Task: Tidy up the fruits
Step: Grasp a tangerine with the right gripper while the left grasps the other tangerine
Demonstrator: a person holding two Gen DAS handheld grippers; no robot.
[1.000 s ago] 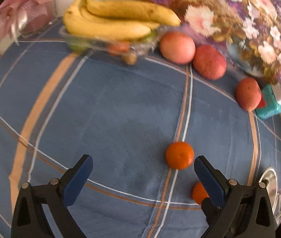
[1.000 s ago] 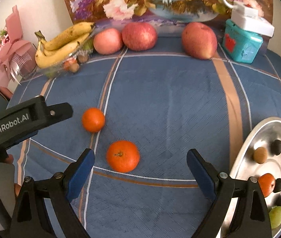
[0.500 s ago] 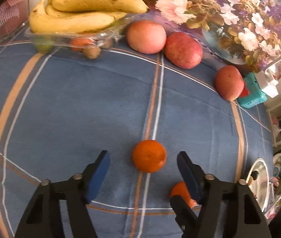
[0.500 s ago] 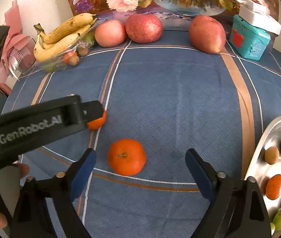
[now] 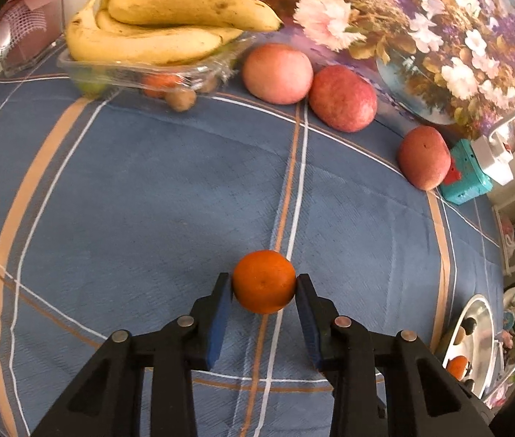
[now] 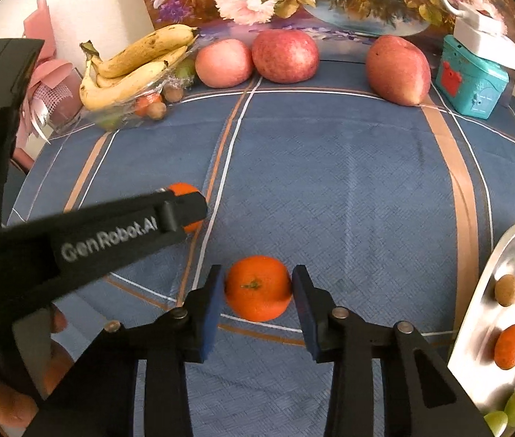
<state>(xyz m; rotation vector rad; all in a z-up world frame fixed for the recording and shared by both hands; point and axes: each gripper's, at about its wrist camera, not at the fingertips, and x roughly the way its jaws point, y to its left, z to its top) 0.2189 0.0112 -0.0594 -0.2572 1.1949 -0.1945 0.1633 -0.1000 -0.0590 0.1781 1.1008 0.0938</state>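
Count, table top: two loose tangerines on the blue plaid cloth [image 6: 348,189]; three red apples along the back edge, two side by side — the pale one [image 6: 224,62] and the darker one [image 6: 285,55] touching — the third [image 6: 397,69] apart to the right, just beside a teal box [image 6: 470,85]; one bunch of bananas [image 6: 137,69], three visible, lying on a clear plastic tray [image 5: 141,73] with small fruit inside and one brownish fruit just beside it.

Silver plate [image 6: 483,313] at the right edge: one small tangerine [image 6: 511,342]; one tan round fruit; three or so dark ones; two green grapes at the bottom rim; exact count of the dark ones unclear.

Left gripper [image 5: 264,286]: jaws have just been closing; blue pads now pressed against both flanks of the first tangerine [image 5: 264,281], which sits on the cloth right on the orange-and-white stripe; in the right wrist view the same gripper [image 6: 188,205] covers most of that fruit.

Right gripper [image 6: 257,284]: jaws likewise just been closing; pads at either side of the second tangerine [image 6: 257,288], stem facing the camera; left pad touching, right pad at the skin with no clear gap; fruit resting on the cloth, near the first tangerine and well apart from the plate.

Fingertips of the person's hand [image 6: 57,322] show under the left gripper's handle.
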